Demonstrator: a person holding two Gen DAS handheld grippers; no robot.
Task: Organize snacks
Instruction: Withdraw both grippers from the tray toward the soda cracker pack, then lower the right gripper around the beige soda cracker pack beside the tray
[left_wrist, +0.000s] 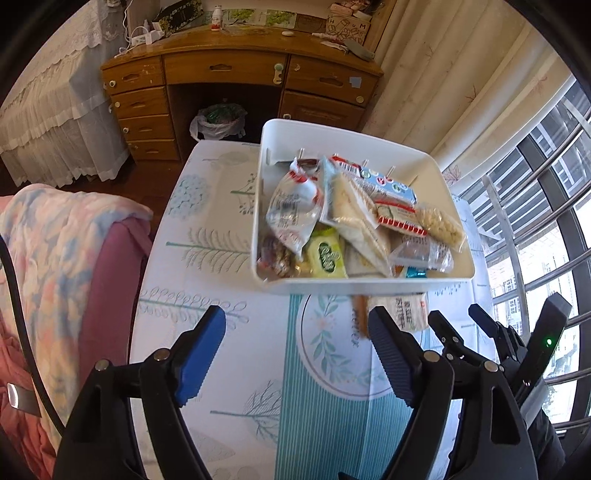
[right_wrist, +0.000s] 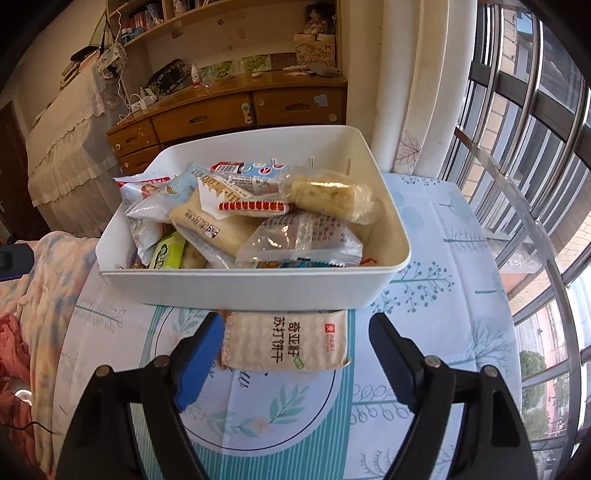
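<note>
A white bin stands on the patterned tablecloth, piled with several wrapped snacks: a green packet, a clear bag of puffed pieces and pale cracker packs. One cracker packet with printed characters lies flat on the cloth against the front wall of the bin. My right gripper is open around that packet, and its pads do not press on it. My left gripper hovers open and empty over bare cloth, left of the cracker packet. The right gripper shows beside it.
A wooden desk with drawers stands behind the table, with a bagged waste bin under it. A pastel blanket over a chair borders the table's left side. Window bars and a curtain close the right.
</note>
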